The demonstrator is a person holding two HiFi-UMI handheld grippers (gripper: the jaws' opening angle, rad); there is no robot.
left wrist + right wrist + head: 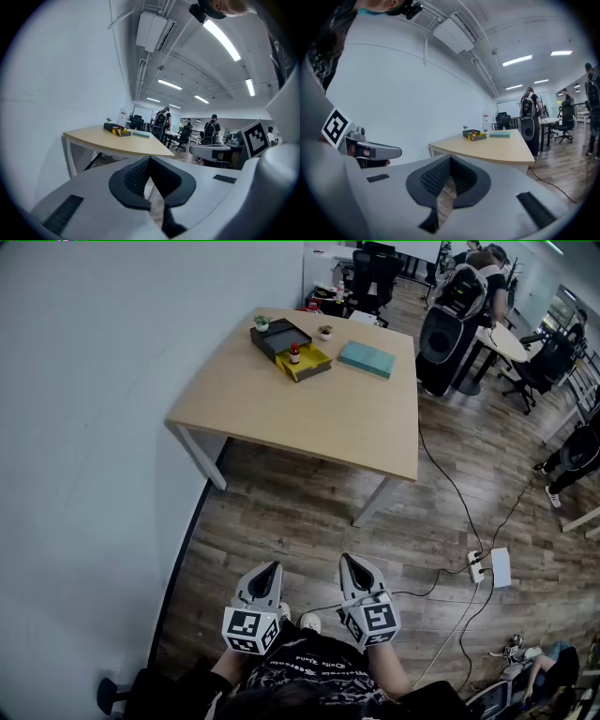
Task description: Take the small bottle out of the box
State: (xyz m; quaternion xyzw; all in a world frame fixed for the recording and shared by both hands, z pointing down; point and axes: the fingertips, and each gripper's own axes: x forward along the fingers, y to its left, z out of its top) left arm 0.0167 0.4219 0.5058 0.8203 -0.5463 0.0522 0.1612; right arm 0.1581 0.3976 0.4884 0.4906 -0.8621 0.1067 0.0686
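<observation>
A small bottle with a red cap (294, 354) stands in a yellow open box (309, 363) at the far side of a light wooden table (309, 418), beside a dark box (278, 336). Both grippers hang low over the wooden floor, well short of the table. My left gripper (273, 567) and right gripper (348, 561) are shut with nothing between the jaws. In the left gripper view, my left gripper (150, 160) points toward the table (117, 140), with the boxes (117, 130) tiny and far off. My right gripper (450, 161) faces the same table (497, 146).
A teal book (367, 358) and a small potted plant (324, 332) lie on the table. A white wall (84, 427) runs along the left. A power strip (476, 565) and cables cross the floor at right. Office chairs (375, 273) and people at desks fill the back.
</observation>
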